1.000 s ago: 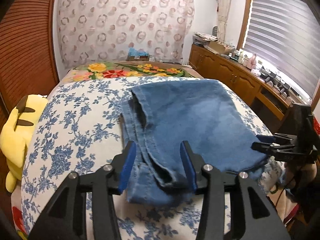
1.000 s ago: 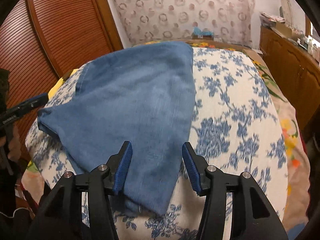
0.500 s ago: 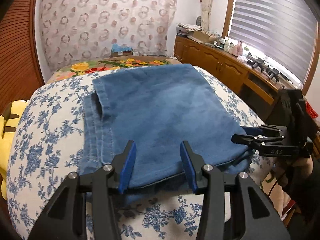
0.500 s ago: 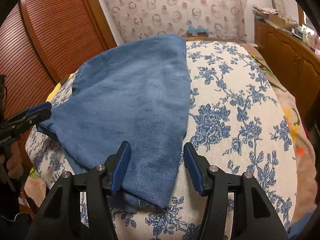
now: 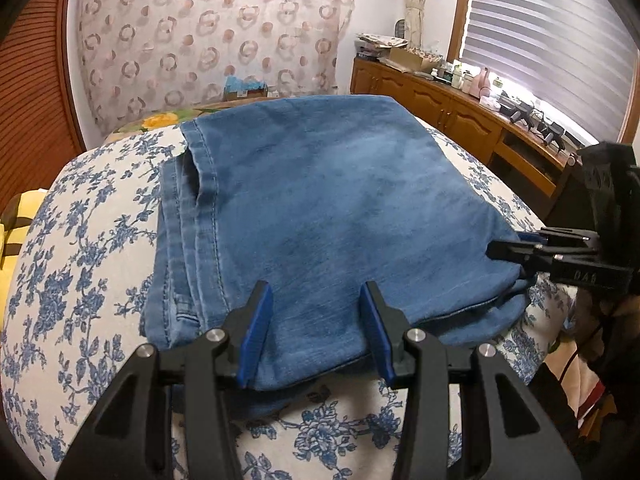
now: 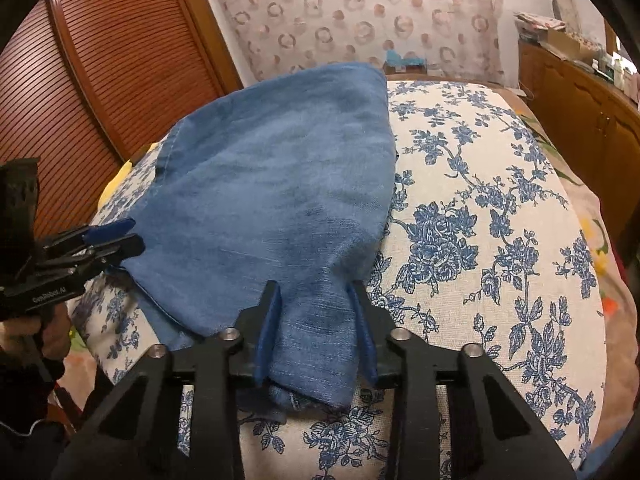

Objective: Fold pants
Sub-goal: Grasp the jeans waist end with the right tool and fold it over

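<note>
Folded pants [image 5: 320, 208] at bed [image 5: 80, 280] near edge; left gripper [image 5: 316, 334] agape astride hem, right gripper [image 6: 316, 328] pinching corner.

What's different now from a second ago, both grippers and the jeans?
The right gripper has narrowed around the jeans' near corner, bunching denim between its pads; whether it grips is unclear. The left gripper has shifted right along the near edge, off the seamed side, and is as open as before. The jeans stay folded on the bedspread.
</note>
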